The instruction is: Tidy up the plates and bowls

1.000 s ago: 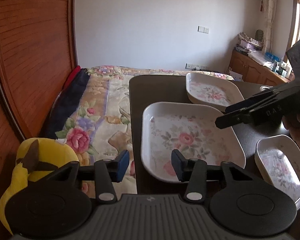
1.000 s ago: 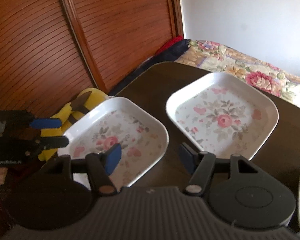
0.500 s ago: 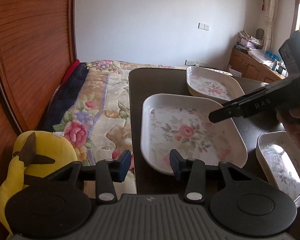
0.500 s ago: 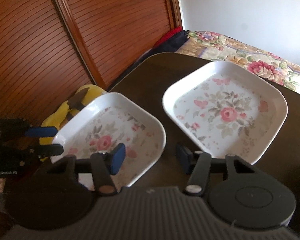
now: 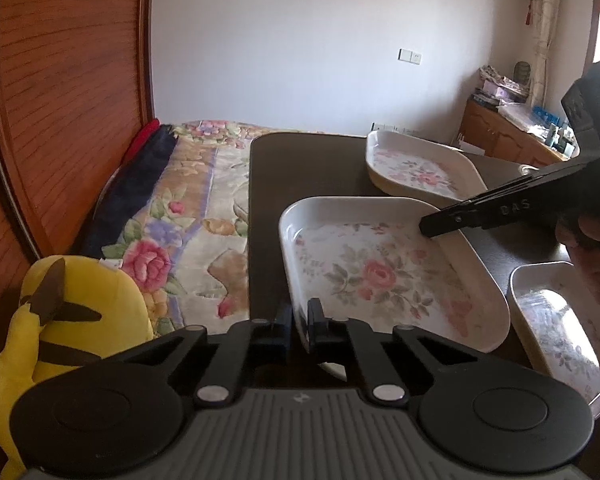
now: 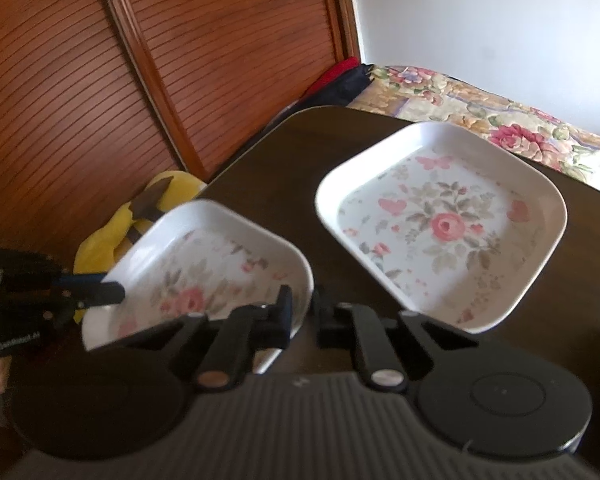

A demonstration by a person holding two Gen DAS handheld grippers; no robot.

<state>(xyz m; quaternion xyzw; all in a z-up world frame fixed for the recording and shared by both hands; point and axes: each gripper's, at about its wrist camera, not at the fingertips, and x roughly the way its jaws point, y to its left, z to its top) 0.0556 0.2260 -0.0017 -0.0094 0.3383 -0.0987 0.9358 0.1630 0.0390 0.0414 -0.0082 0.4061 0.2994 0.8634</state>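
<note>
- Left wrist view: the left gripper [image 5: 298, 326], wide apart a second ago, is now clamped on the near rim of the near plate [image 5: 384, 272] on the dark table [image 5: 266, 184].
- Right wrist view: the right gripper [image 6: 302, 314] has likewise closed on that plate's opposite corner.
- Judgement: with both grips set, a lift toward the far plate [image 6: 444, 224] seems next.

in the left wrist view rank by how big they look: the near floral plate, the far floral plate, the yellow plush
1. near floral plate, largest.
2. yellow plush, though nearness to the camera inflates it and the tool hides part of it.
3. far floral plate, smallest, farthest back.
</note>
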